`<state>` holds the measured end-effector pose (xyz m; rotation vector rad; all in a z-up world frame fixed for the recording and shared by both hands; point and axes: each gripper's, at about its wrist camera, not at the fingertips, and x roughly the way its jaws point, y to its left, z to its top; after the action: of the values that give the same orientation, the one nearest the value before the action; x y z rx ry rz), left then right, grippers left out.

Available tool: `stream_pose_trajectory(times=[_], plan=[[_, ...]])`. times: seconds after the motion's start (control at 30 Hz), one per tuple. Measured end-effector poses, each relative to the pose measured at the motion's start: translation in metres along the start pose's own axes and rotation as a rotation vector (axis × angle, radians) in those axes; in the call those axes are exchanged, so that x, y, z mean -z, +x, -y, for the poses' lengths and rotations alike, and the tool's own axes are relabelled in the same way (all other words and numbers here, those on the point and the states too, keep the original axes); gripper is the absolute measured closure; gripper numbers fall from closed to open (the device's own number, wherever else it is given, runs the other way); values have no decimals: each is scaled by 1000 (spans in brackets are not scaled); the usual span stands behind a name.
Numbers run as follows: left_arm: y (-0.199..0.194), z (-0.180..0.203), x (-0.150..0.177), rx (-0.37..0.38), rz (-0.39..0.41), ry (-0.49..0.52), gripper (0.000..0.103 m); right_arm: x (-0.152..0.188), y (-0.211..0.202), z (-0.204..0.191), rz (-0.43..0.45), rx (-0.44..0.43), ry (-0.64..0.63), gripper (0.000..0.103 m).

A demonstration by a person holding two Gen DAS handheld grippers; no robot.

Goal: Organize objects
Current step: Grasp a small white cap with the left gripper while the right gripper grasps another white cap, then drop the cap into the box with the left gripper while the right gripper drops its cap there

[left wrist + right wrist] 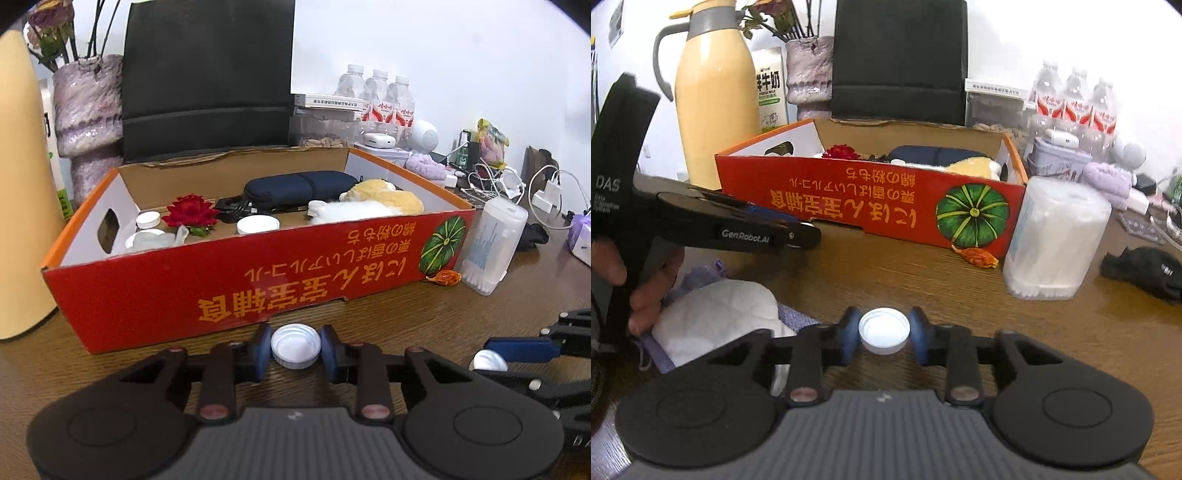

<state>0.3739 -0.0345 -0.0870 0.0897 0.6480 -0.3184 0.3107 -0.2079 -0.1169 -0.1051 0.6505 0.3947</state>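
Note:
My left gripper (295, 350) is shut on a white bottle cap (295, 341), hollow side up, just above the wooden table in front of the red cardboard box (229, 291). My right gripper (884, 334) is likewise shut on a second white bottle cap (884, 326), its blue pads (851, 332) against the rim. In the left wrist view this second cap (488, 361) shows at the right edge. Inside the box lie a red flower (190, 214), a navy pouch (299, 188), a plush toy (373, 205) and white lids (257, 224).
A clear tub of cotton swabs (1052, 240) and an orange wrapper (977, 256) sit at the box's right corner. A yellow thermos (713, 99), a vase (88, 110), a black chair back (207, 74), water bottles (384, 103), cables (517, 184), a black cloth (1145, 269) and a white pad (716, 314) surround it.

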Motion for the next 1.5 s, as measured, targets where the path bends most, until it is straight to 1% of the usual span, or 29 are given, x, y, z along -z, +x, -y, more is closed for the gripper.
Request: stream_pose_trajectory(times=[0.03, 0.1, 0.17, 0.27, 0.37, 0.43, 0.5, 0.53, 0.57, 0.6, 0.63, 0.7, 0.73, 0.77, 0.83, 0.9, 1.0, 1.07, 1.1, 1.17, 1.2, 1.23, 1.3, 1.33, 1.37, 1.4, 1.43, 1.47, 1.5], plan=[[-3, 2, -1, -21, -4, 19, 76, 1, -1, 1, 2, 5, 5, 74], [-18, 8, -3, -44, 21, 64, 76, 0, -11, 2, 15, 1, 18, 74], [-47, 15, -6, -56, 43, 72, 76, -2, -33, -3, 51, -3, 7, 74], [-108, 28, 0, -39, 73, 52, 76, 1, -87, -17, 123, -6, -26, 74], [-183, 46, 27, -11, 159, 19, 76, 16, -138, -27, 174, -43, 1, 74], [-228, 58, 56, 0, 202, -36, 76, 35, -172, -35, 190, -72, 16, 74], [-255, 66, 82, 16, 196, -101, 76, 55, -191, -43, 169, -77, 13, 74], [-265, 69, 95, 24, 178, -139, 76, 66, -200, -45, 147, -60, 18, 74], [-272, 71, 105, 34, 159, -151, 76, 75, -206, -46, 133, -54, 27, 74], [-277, 73, 113, 35, 140, -141, 76, 83, -211, -44, 116, -56, 48, 74], [-279, 73, 117, 20, 132, -133, 76, 91, -215, -42, 100, -69, 78, 74], [-279, 71, 119, -12, 114, -149, 76, 101, -213, -40, 72, -81, 102, 74], [-279, 69, 119, -18, 116, -164, 76, 103, -211, -41, 62, -61, 102, 74], [-280, 67, 119, -19, 123, -167, 76, 104, -212, -43, 69, -45, 97, 74], [-281, 69, 118, -15, 140, -148, 76, 101, -213, -47, 90, -45, 86, 74], [-279, 69, 116, -2, 147, -139, 76, 97, -211, -49, 105, -60, 82, 74], [-266, 60, 105, 29, 144, -137, 76, 86, -190, -45, 83, -81, 83, 74], [-251, 53, 83, 74, 161, -102, 76, 74, -171, -40, 48, -85, 97, 74], [-242, 49, 68, 96, 171, -86, 76, 63, -163, -36, 57, -96, 86, 74], [-218, 33, 30, 125, 171, -60, 76, 25, -145, -24, 98, -123, 71, 74], [-202, 24, 9, 125, 166, -52, 76, 4, -136, -18, 122, -136, 61, 74], [-180, 13, -17, 109, 154, -41, 76, -17, -124, -12, 143, -143, 54, 74], [-133, -5, -57, 80, 99, -50, 76, -64, -89, 1, 156, -143, 68, 74], [-99, -18, -78, 86, 43, -64, 76, -89, -63, 10, 145, -153, 92, 74], [-71, -28, -93, 86, -1, -79, 76, -108, -39, 16, 127, -160, 117, 74], [-42, -40, -105, 72, -44, -116, 76, -128, -12, 21, 99, -155, 117, 74], [-15, -50, -115, 67, -78, -142, 76, -147, 18, 23, 71, -133, 104, 74], [6, -58, -122, 56, -98, -151, 76, -158, 39, 24, 47, -117, 99, 74], [22, -64, -126, 24, -110, -177, 76, -171, 67, 24, 13, -76, 81, 74]])
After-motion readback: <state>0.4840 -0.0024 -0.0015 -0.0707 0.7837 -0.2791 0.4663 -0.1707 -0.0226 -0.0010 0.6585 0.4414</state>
